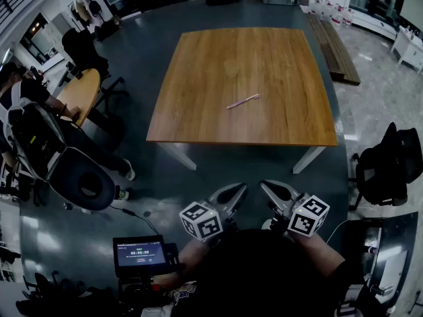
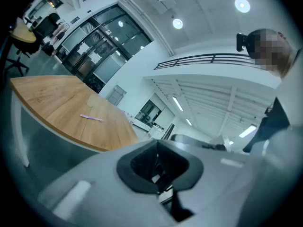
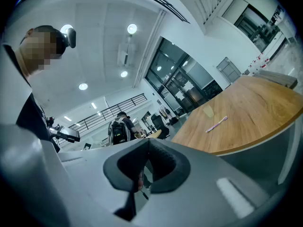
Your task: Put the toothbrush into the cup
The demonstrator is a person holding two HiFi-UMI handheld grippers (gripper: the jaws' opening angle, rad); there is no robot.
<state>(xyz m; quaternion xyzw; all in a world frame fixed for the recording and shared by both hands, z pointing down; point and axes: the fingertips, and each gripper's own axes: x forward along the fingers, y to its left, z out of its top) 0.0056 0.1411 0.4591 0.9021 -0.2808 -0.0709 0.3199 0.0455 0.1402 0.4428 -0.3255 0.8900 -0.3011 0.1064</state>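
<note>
A pink toothbrush (image 1: 242,102) lies flat near the middle of the wooden table (image 1: 198,121). It also shows as a thin toothbrush (image 2: 91,118) in the left gripper view and as a toothbrush (image 3: 216,124) in the right gripper view. A clear cup (image 1: 231,67) stands just beyond it, faint against the wood; the cup (image 2: 90,100) and the cup (image 3: 209,110) show in both gripper views. My left gripper (image 1: 239,189) and right gripper (image 1: 266,185) hang side by side well short of the table's near edge, over the floor. Both are shut with nothing in them.
A seated person (image 1: 26,94) and a round table (image 1: 80,92) are at the left, with a black chair (image 1: 82,180) nearer. A black bag on a chair (image 1: 390,164) stands at the right. A small screen (image 1: 140,253) sits by my left arm. A wooden bench (image 1: 336,45) lies beyond the table's right side.
</note>
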